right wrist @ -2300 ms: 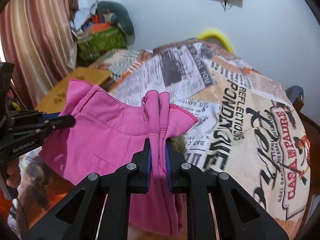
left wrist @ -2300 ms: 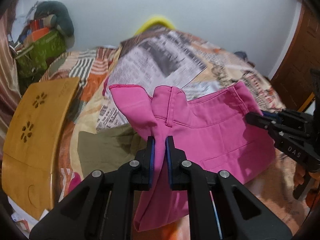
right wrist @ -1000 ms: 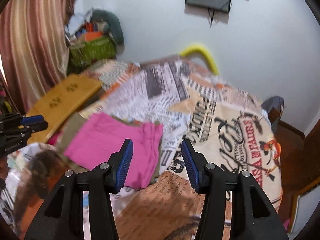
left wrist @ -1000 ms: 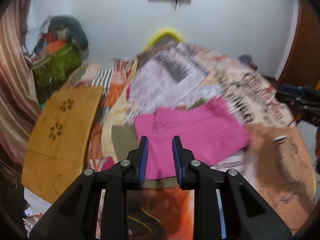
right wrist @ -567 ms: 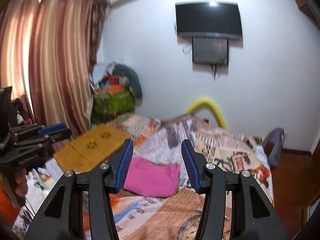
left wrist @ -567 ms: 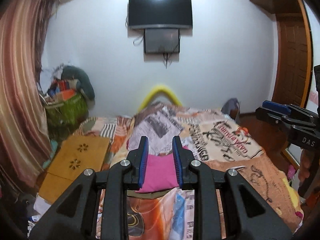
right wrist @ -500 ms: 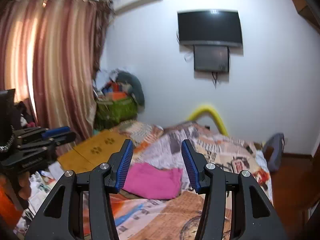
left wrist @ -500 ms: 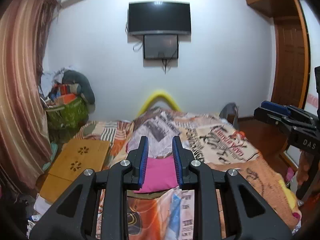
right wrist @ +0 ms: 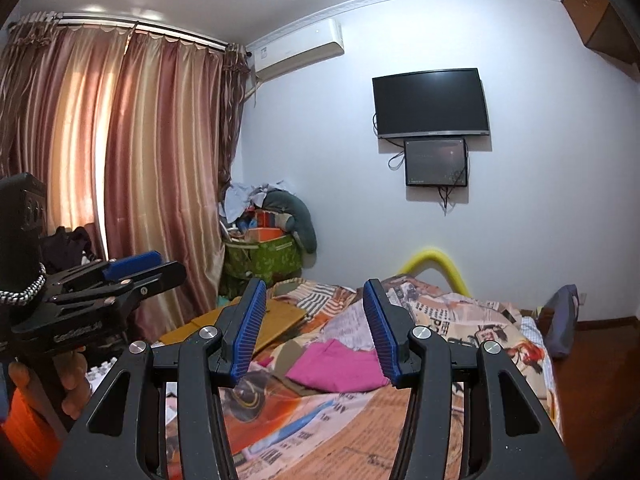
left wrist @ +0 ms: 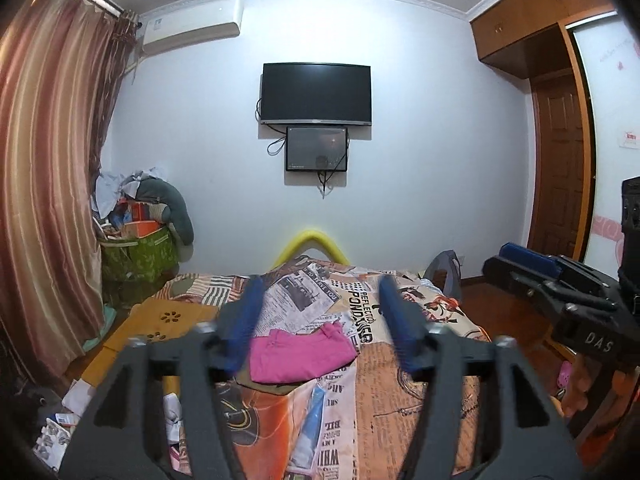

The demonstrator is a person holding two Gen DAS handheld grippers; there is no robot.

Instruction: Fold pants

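Observation:
The pink pants (left wrist: 302, 354) lie folded in a flat rectangle on the newspaper-print bedspread (left wrist: 400, 392), far ahead of both grippers; the right wrist view shows the pants (right wrist: 340, 372) too. My left gripper (left wrist: 320, 282) is held high and back from the bed. Its jaws are opening, blurred, with nothing between them. My right gripper (right wrist: 314, 284) is held level beside it, its jaws also opening on empty air. Each gripper shows at the edge of the other's view: the right gripper (left wrist: 520, 264) and the left gripper (right wrist: 152, 264), held by a hand (right wrist: 72, 384).
A wooden board (left wrist: 160, 320) lies left of the bed. Behind it a green bag (left wrist: 136, 256) piled with clutter stands by the curtain (left wrist: 48, 200). A yellow foam arch (left wrist: 316, 240) and a grey bag (left wrist: 444, 268) sit at the far end. A TV (left wrist: 316, 94) hangs on the wall.
Both grippers let go of the pants, then drew back and rose away from the bed. The pants now lie folded and small in view. The left jaws have spread much wider.

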